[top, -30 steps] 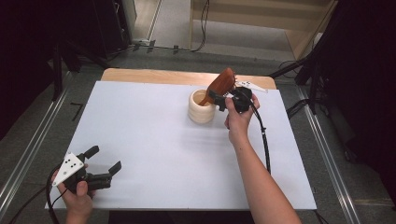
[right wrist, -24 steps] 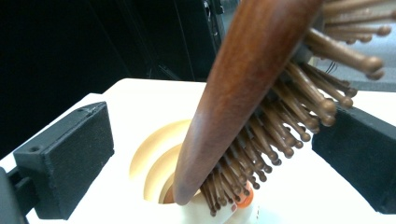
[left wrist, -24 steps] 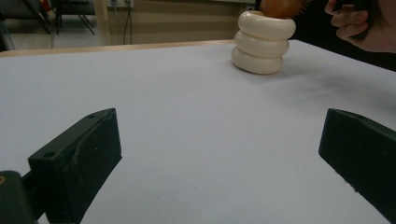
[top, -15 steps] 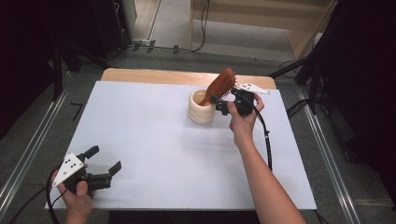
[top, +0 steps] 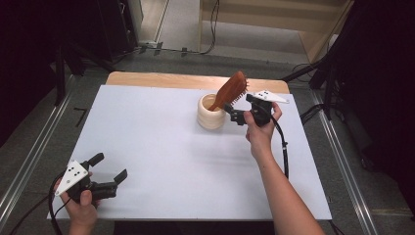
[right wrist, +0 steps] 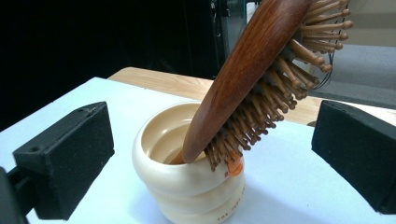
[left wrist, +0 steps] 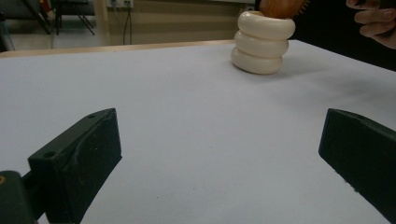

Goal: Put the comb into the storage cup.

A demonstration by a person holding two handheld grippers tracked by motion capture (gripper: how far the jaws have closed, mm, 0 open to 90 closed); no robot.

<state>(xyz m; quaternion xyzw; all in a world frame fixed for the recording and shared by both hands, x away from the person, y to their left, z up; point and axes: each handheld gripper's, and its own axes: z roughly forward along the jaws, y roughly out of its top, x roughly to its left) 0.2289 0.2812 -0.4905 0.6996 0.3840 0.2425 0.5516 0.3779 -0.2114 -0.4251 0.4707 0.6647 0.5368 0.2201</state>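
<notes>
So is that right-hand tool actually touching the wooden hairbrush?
Apart. In the right gripper view the right tool stands open, both jaws clear of the hairbrush, which leans in the cream cup.

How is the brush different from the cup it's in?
The brush is dark reddish-brown wood; the cup is cream. The brush leans tilted against the rim; the cup stands upright on the table. The brush is long with bristles; the cup is short, round and ringed.
</notes>
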